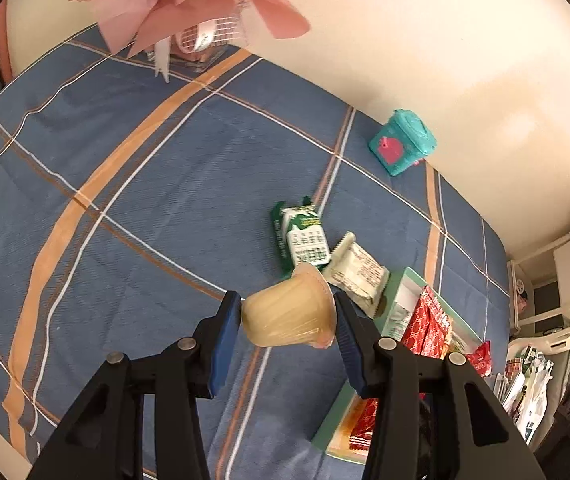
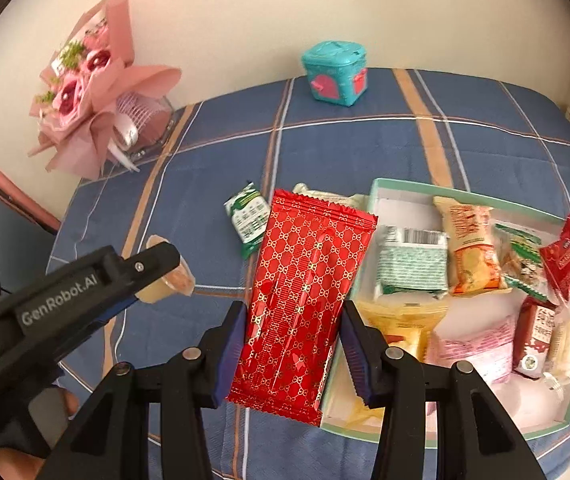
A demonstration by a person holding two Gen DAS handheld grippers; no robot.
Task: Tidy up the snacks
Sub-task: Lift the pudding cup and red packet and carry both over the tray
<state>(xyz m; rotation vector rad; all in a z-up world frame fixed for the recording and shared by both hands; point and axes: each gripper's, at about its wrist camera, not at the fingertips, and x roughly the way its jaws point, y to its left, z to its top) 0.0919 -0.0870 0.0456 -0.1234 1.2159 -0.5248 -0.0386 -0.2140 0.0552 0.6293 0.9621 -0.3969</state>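
My left gripper (image 1: 289,316) is shut on a pale yellow jelly cup (image 1: 289,314), held above the blue plaid tablecloth (image 1: 145,200); from the right wrist view the same gripper (image 2: 165,276) and jelly cup (image 2: 169,280) show at the left. My right gripper (image 2: 291,332) is shut on a red foil packet with a gold pattern (image 2: 305,296), held up over the left edge of a mint-green box (image 2: 405,188) full of snack packets. On the cloth beyond lie a green-and-white packet (image 1: 303,240) and a cream packet (image 1: 357,276).
A teal box with pink hearts (image 2: 335,72) stands at the far edge by the wall. A pink-wrapped bouquet (image 2: 93,92) sits at the far left corner. Shelves and clutter (image 1: 557,320) lie past the table's right side. A hand (image 2: 5,464) shows at the lower left.
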